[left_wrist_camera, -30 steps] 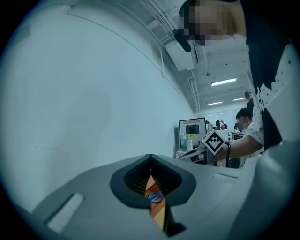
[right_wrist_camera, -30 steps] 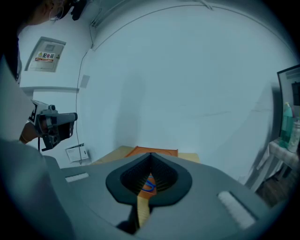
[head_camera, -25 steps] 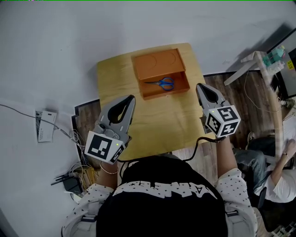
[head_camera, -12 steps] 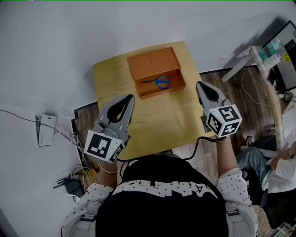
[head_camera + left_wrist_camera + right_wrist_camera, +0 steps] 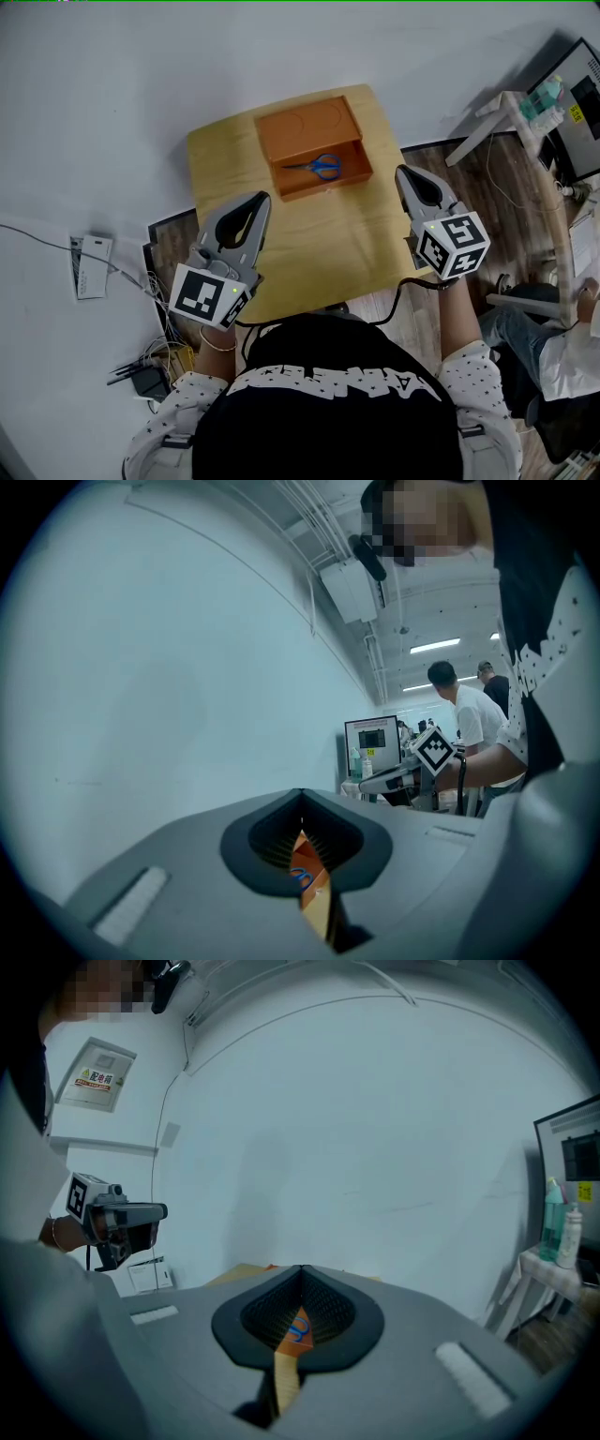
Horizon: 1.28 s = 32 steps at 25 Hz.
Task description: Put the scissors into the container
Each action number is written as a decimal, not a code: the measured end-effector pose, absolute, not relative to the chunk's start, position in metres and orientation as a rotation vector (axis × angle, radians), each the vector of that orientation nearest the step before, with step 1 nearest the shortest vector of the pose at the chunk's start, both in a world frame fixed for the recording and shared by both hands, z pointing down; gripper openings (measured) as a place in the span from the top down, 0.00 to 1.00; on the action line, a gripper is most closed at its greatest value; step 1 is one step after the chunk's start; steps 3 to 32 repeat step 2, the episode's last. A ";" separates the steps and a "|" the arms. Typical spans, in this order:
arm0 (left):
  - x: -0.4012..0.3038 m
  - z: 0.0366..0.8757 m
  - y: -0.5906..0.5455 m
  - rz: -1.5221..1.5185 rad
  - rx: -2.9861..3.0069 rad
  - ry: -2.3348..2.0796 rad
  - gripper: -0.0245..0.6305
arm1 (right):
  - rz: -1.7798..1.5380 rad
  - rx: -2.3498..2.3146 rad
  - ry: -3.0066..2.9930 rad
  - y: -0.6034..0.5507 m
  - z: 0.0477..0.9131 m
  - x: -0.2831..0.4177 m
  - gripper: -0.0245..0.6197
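Note:
Blue-handled scissors (image 5: 322,167) lie inside the orange container (image 5: 328,188), which stands open at the far side of the small wooden table (image 5: 309,248). My left gripper (image 5: 265,197) hovers over the table's near left part, jaws shut and empty. Off the table's right edge, my right gripper (image 5: 400,172) is also shut with nothing held. Both point toward the container and stand clear of it. In the left gripper view a sliver of the scissors (image 5: 302,878) and container (image 5: 307,860) shows past the shut jaws. The right gripper view likewise shows the scissors (image 5: 299,1330).
A white side table (image 5: 511,127) with bottles stands at the right, and a seated person (image 5: 562,352) is beyond it. On the floor at the left lie a power strip (image 5: 89,265) and a tangle of cables (image 5: 155,361). A pale wall backs the table.
Both grippers keep nearly the same places and stay shut. The table and container have drifted slightly up and left in the head view as the camera shifted.

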<state>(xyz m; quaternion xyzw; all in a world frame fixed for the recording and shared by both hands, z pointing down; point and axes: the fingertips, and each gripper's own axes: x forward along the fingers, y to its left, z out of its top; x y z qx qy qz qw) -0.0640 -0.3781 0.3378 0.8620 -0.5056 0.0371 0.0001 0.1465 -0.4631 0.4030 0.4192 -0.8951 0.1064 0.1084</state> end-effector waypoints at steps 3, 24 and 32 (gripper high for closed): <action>-0.063 0.338 -0.376 0.120 2.706 -1.589 0.96 | 0.310 1.231 -2.633 -0.461 0.402 0.147 0.94; -0.063 0.338 -0.376 0.120 2.706 -1.589 0.96 | 0.310 1.231 -2.633 -0.461 0.402 0.147 0.94; -0.063 0.338 -0.376 0.120 2.706 -1.589 0.96 | 0.310 1.231 -2.633 -0.461 0.402 0.147 0.94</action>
